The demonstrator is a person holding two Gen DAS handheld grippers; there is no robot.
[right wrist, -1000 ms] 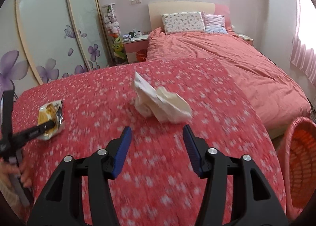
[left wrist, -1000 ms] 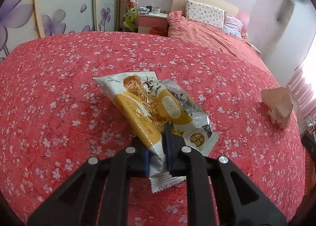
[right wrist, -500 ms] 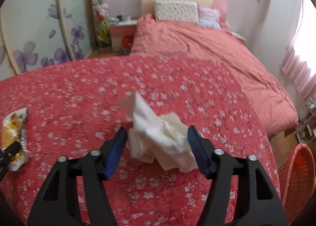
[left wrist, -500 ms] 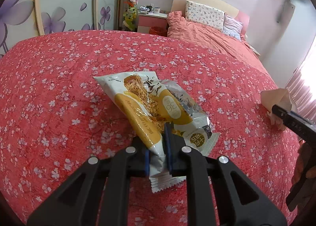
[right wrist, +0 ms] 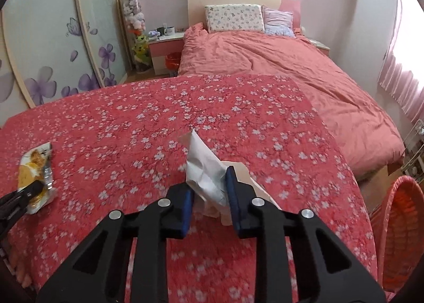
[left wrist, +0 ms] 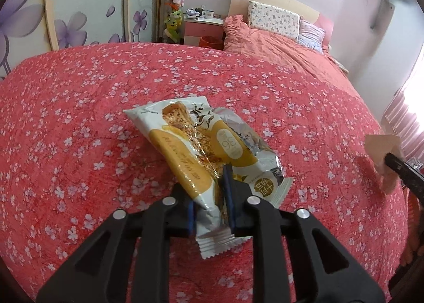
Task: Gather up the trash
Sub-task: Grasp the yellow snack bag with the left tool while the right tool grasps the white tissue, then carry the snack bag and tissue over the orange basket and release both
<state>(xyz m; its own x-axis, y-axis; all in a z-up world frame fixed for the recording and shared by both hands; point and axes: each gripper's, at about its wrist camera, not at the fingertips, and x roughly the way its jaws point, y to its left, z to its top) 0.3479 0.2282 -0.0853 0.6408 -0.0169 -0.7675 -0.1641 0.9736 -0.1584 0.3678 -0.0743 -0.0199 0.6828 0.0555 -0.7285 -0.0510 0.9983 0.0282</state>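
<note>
My left gripper (left wrist: 209, 191) is shut on a yellow and white snack wrapper (left wrist: 201, 144) that lies on the red flowered cloth (left wrist: 79, 107). My right gripper (right wrist: 209, 189) is shut on a crumpled white and beige paper (right wrist: 204, 168) on the same cloth. The wrapper and the left gripper also show at the left edge of the right wrist view (right wrist: 34, 170). The paper and the right gripper's finger show at the right edge of the left wrist view (left wrist: 384, 152).
An orange woven basket (right wrist: 400, 228) stands on the floor at the cloth's right side. Beyond the cloth are a bed with a salmon duvet (right wrist: 278, 64), pillows, a pink nightstand (right wrist: 164, 48) and a flowered wardrobe.
My right gripper moved forward onto the crumpled paper and closed its fingers on it. My left gripper kept its hold on the wrapper and barely moved.
</note>
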